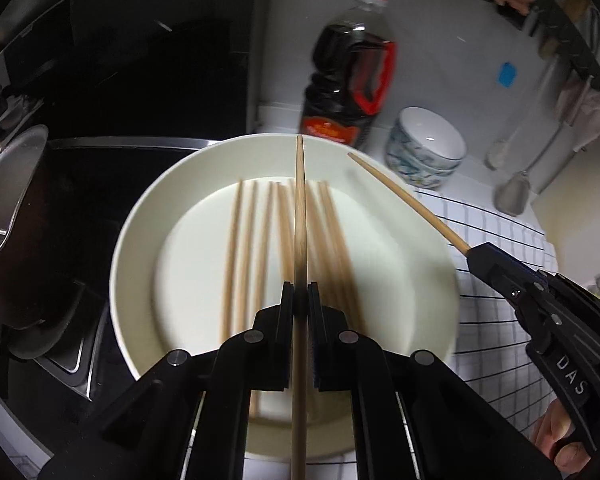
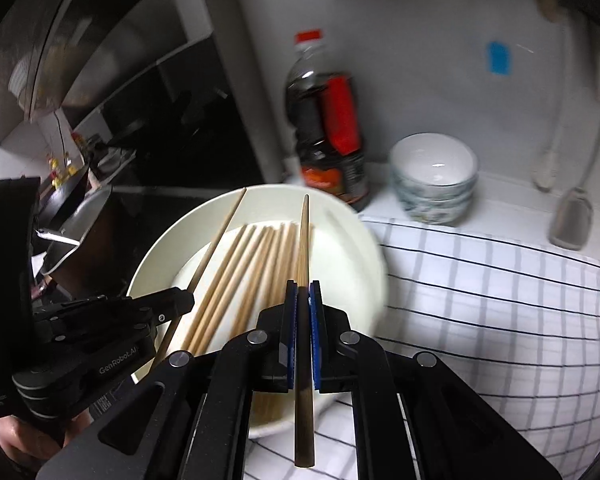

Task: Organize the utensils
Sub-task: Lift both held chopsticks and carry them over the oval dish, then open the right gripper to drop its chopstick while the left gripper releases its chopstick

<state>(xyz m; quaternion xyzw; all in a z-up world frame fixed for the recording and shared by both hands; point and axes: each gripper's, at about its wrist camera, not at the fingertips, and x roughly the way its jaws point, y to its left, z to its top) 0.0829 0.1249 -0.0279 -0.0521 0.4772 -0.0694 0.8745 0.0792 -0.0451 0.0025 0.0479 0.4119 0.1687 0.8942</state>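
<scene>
since the left gripper (image 1: 300, 300) and right gripper (image 2: 303, 300) each pinch one chopstick (image 1: 300, 216) above the plate (image 1: 140, 216) of loose chopsticks (image 1: 256, 240), either thin stick could pivot and slip out.

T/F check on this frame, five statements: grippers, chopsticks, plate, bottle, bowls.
1. Each gripper is shut on one chopstick. True: the left gripper clamps a chopstick, and the right gripper clamps another chopstick.
2. The plate is empty. False: several chopsticks lie in it.
3. The bottle has a red cap and dark contents. True.
4. The bowls stand on the checked cloth. False: they are stacked on the white counter behind it.
5. The bottle lies on its side. False: it stands upright behind the plate.
</scene>
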